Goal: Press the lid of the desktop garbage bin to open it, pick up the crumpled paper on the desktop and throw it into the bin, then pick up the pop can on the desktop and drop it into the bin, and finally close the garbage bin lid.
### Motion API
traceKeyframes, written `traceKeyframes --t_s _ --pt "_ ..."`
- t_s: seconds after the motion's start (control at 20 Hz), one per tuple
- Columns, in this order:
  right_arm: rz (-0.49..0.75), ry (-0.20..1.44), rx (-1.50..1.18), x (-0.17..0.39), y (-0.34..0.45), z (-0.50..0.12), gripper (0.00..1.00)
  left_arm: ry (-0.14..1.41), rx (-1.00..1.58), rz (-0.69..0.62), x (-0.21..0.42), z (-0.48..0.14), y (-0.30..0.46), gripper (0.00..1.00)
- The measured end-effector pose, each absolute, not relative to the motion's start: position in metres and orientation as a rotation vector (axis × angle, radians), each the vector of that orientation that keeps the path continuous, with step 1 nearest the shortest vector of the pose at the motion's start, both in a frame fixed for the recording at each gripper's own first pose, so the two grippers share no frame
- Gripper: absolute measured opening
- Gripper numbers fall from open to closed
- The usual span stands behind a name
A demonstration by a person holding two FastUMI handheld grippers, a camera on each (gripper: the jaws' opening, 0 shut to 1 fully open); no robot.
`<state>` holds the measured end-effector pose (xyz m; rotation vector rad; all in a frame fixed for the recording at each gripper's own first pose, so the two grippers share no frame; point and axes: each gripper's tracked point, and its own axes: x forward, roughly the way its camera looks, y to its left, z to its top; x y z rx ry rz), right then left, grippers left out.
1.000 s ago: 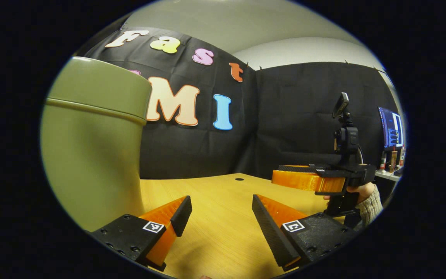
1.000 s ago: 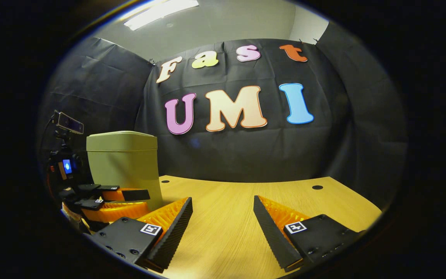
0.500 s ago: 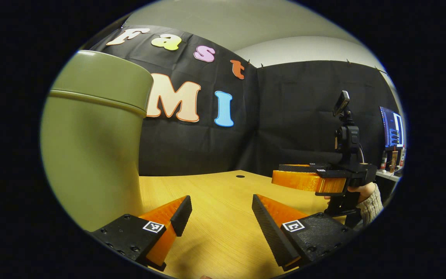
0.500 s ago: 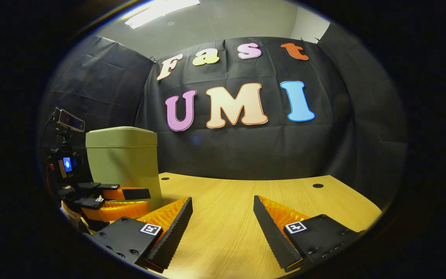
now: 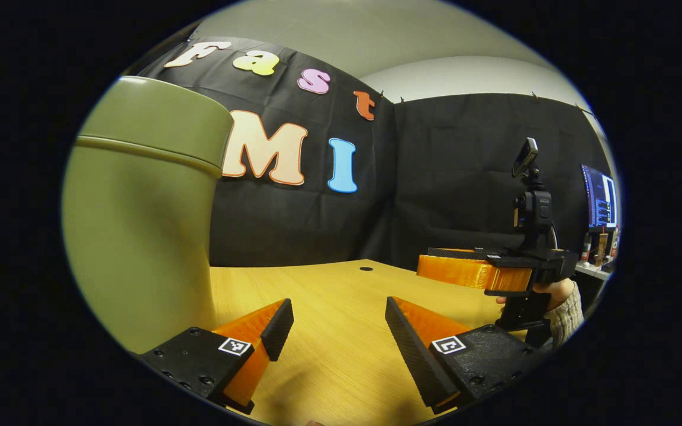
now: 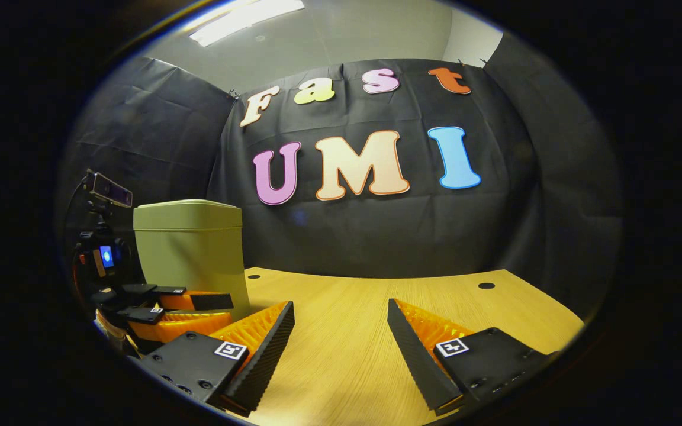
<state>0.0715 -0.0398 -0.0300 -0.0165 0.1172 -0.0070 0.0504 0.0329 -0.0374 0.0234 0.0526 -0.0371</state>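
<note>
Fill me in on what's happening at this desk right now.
A person holds a pair of tongs in each hand over a wooden desk. Both the left tongs and the right tongs are open and hold nothing. The green bin stands at the desk's left side with its lid down, close beside the left tongs. In the left gripper view, a hand holds the right tongs level above the desk.
</note>
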Motion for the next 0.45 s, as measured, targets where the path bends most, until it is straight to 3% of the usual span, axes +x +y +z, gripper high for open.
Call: traceKeyframes --t_s 0.45 --pt "-0.006 0.112 -0.015 0.0690 -0.0392 -0.0272 0.99 0.060 0.023 -0.035 0.0505 -0.0379 0.0319 0.95"
